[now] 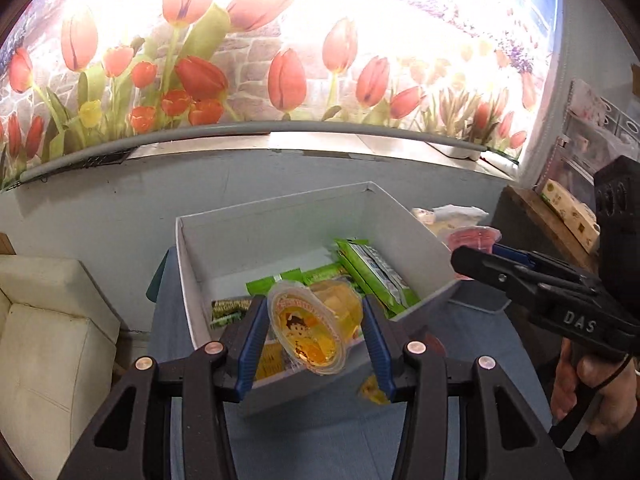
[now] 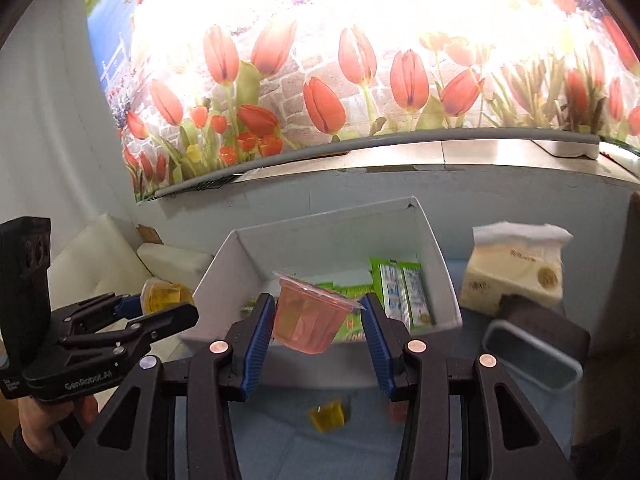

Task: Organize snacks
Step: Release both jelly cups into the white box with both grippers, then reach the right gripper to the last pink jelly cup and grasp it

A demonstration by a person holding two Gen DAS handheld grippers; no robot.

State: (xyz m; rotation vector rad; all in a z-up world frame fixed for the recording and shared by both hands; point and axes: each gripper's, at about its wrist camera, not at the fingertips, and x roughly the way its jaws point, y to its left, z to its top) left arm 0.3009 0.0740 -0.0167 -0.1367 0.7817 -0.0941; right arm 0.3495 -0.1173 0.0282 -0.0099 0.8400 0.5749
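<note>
The left gripper point(image 1: 316, 334) clamps a yellow jelly cup point(image 1: 316, 328) tilted on its side and the right gripper point(image 2: 318, 330) clamps a pink jelly cup point(image 2: 310, 316), both held above the near rim of the white box point(image 1: 280, 216); a yellow cube-shaped snack point(image 2: 327, 416) lies on the blue tablecloth point(image 2: 280, 448) below. Inside the box lie green snack packets point(image 1: 372, 276), partly hidden behind the cups. To the right stand a grey-blue container point(image 2: 532, 356) and a tissue pack point(image 2: 516, 268); a white sofa point(image 1: 44, 320) sits left, tulip wallpaper point(image 1: 280, 68) beyond.
</note>
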